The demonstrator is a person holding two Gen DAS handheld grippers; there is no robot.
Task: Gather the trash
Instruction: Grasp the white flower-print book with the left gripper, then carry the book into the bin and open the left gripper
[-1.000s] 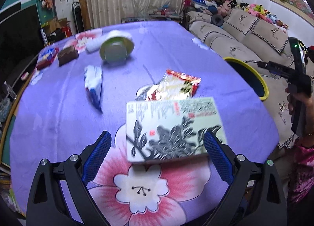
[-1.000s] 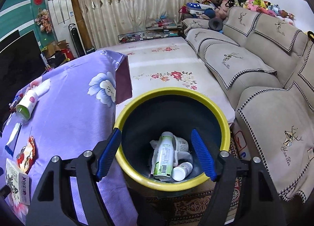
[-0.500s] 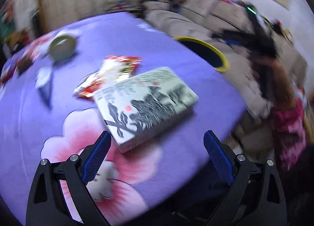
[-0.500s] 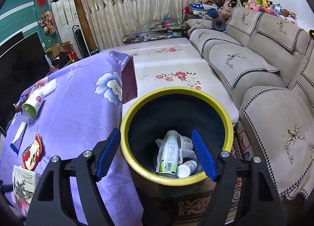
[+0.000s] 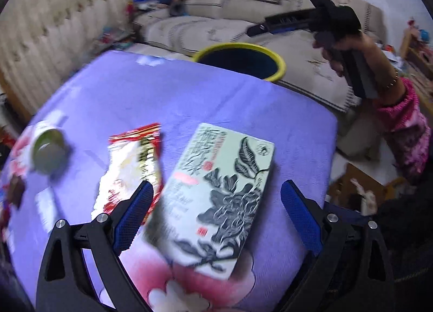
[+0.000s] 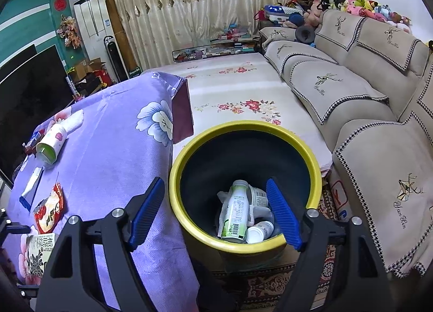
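Our left tongs [image 5: 213,212] are spread wide over the near part of the purple flowered tabletop [image 5: 216,101], and the green ink-printed box [image 5: 216,195] lies flat between the two blue fingers, though we cannot tell whether either finger touches it. A second ago that box sat square to us with its long side across the view; now its long side runs away from us, tilted toward the far right corner, and the whole left view is blurred. The red snack wrapper [image 5: 132,166] has shifted from behind the box to its left, just beside it and partly hidden by the left finger. The tipped paper cup [image 5: 48,149] now sits near the left edge. The yellow-rimmed bin [image 5: 243,49] stands past the far edge of the tabletop, nearer the middle of the view than before. Our right tongs [image 6: 216,212] hang open and empty above that bin [image 6: 176,190], much as a second ago; inside lie a green-labelled bottle [image 6: 236,212] and a small white bottle [image 6: 258,232].
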